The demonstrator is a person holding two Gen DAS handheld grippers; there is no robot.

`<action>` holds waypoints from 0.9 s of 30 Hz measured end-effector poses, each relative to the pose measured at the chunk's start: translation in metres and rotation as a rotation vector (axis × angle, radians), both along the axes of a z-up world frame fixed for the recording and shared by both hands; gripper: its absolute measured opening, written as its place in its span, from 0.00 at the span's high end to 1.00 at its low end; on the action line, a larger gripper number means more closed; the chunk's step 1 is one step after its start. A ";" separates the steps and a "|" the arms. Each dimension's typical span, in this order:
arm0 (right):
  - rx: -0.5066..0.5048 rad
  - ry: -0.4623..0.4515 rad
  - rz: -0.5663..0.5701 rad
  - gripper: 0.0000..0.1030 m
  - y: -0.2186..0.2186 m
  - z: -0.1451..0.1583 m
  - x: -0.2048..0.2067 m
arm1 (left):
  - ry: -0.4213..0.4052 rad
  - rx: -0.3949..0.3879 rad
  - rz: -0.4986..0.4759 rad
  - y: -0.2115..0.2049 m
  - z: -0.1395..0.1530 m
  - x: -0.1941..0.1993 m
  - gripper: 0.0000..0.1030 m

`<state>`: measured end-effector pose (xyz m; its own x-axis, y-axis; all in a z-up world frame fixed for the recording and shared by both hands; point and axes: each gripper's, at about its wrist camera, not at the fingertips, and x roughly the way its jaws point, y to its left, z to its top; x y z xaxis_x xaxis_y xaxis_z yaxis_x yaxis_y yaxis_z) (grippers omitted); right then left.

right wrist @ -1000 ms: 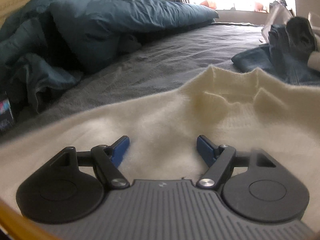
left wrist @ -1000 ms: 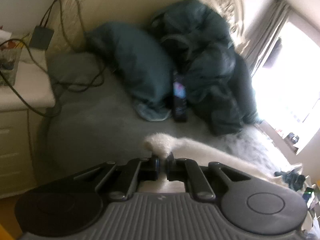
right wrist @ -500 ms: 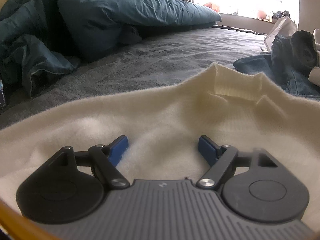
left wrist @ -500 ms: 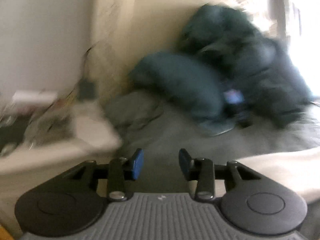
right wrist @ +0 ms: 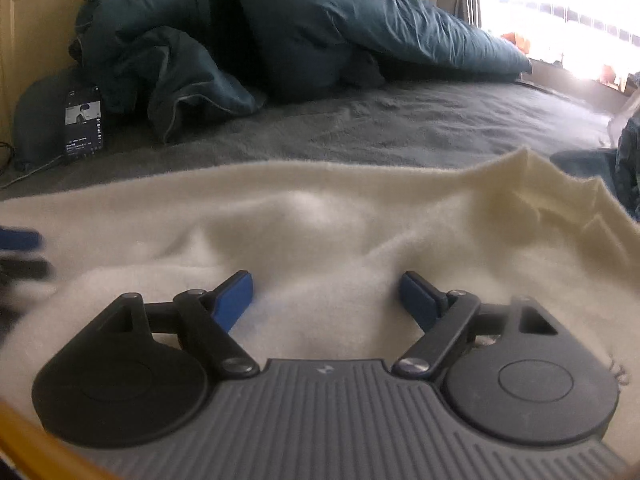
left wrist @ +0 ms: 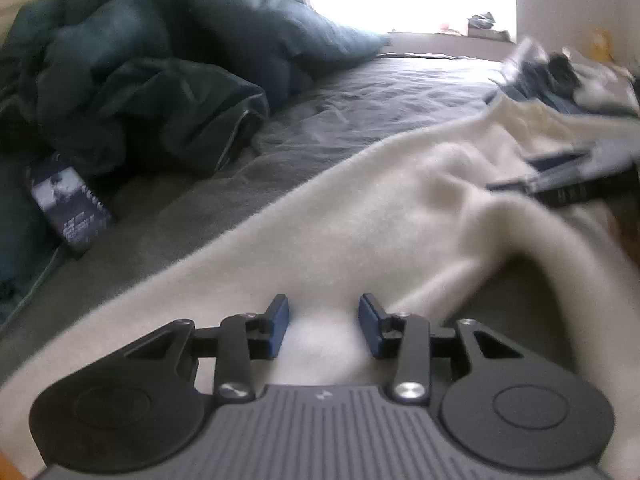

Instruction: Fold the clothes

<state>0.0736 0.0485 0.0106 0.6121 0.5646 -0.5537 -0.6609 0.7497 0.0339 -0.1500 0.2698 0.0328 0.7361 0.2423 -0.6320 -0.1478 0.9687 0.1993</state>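
The cream sweater lay spread flat across the near part of the grey bed sheet, its ribbed collar toward the right in the right wrist view. The right gripper hung low over the sweater's body, jaws wide and having just been opening, with only flat knit beneath the gap and nothing clamped between the blue pads. The left gripper was over the sweater's near edge, jaws about half apart after just opening, pads clear of the cloth; nothing gripped. In the left wrist view a raised fold of the sweater ran off to the right of the gripper, and the other gripper showed blurred beyond it. A teal duvet was heaped at the headboard end, a phone propped beside it. Denim clothes sat at the far right, just past the collar.
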 end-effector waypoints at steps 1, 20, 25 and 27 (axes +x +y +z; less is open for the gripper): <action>0.001 0.007 0.003 0.20 -0.001 -0.001 0.002 | 0.020 0.031 -0.002 -0.001 -0.002 -0.003 0.57; 0.031 -0.015 0.033 0.11 -0.021 0.016 -0.002 | -0.089 -0.186 -0.086 -0.038 0.072 0.021 0.58; -0.087 0.006 0.065 0.10 -0.011 0.000 0.001 | 0.115 -0.083 -0.145 -0.053 0.011 0.071 0.54; -0.117 -0.013 0.090 0.10 -0.011 -0.001 0.000 | 0.089 -0.109 -0.123 -0.034 0.005 0.051 0.50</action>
<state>0.0731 0.0371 0.0098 0.5693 0.5494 -0.6116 -0.7254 0.6857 -0.0593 -0.0989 0.2357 0.0381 0.6957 0.0807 -0.7138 -0.0137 0.9950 0.0991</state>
